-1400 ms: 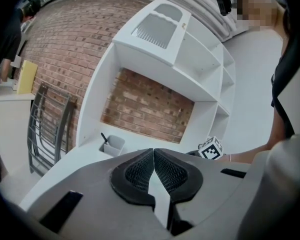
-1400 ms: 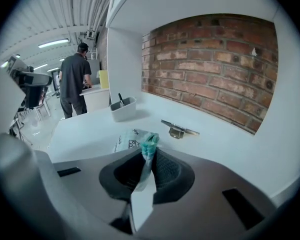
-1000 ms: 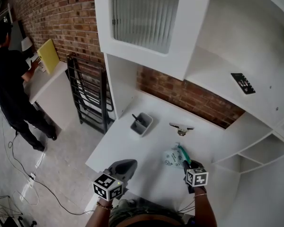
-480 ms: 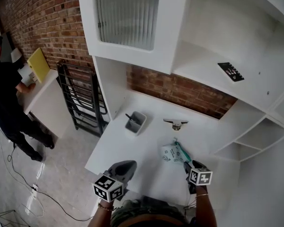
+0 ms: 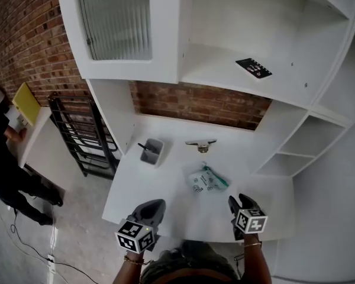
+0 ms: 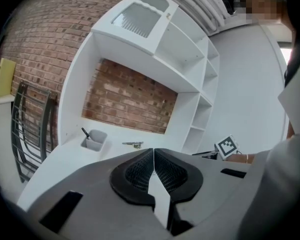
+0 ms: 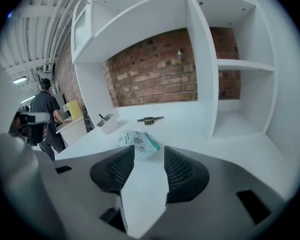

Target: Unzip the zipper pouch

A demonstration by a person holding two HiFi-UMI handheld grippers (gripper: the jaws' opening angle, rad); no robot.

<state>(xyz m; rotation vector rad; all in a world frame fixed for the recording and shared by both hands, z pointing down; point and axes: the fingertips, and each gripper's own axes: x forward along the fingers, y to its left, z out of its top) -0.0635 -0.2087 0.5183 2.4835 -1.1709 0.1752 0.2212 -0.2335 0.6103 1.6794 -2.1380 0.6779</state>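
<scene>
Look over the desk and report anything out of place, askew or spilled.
Nothing is spilled or broken. The zipper pouch lies crumpled and at a slant to the edges of the white desk, its teal edge toward the right. The grey bin stands upright near the back.

**Small, cut off, unreadable**

In the head view the zipper pouch is too small to tell whether its zip is open, and its print cannot be read. A dark stick stands in the grey bin; what it is cannot be told. The metal piece near the brick wall is likewise too small to name. The dark card on the shelf bears marks too fine to read. At the left edge a person is cut off by the frame. The wearer's 2 forearms run off the bottom edge.
</scene>
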